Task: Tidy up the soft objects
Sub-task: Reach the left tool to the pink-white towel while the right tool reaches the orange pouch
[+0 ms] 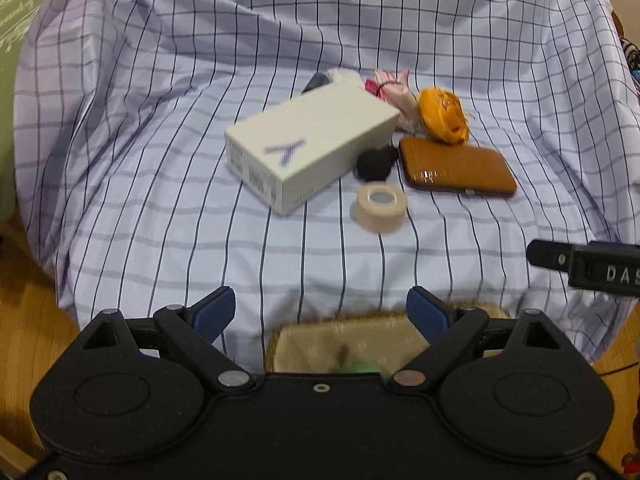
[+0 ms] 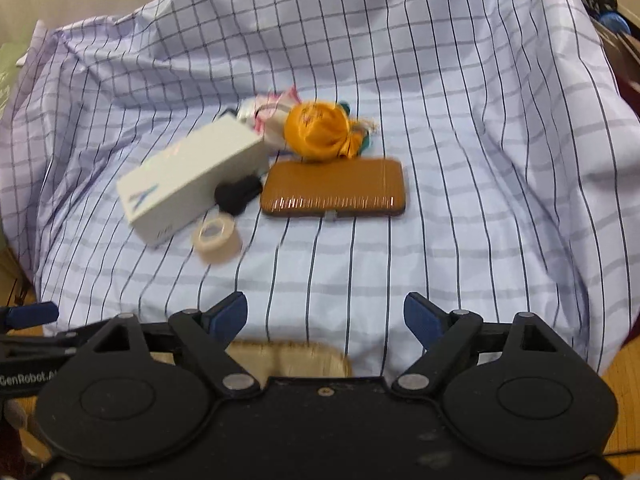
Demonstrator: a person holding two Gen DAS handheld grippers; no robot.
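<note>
Nearest, the left gripper (image 1: 320, 312) and right gripper (image 2: 326, 314) are held wide apart, nothing between the pads. A straw-coloured basket (image 1: 348, 340) is seen just below them, at the checked cloth's (image 1: 160, 200) near edge. Farther off lie a tape roll (image 1: 381, 208), white box (image 1: 312, 144) and stiff brown case (image 2: 334, 190). Beyond, the orange pouch (image 2: 320, 132) is judged soft, light, and best pinched at its gathered neck. A pink-white bundle (image 1: 390, 88) behind is blurred.
</note>
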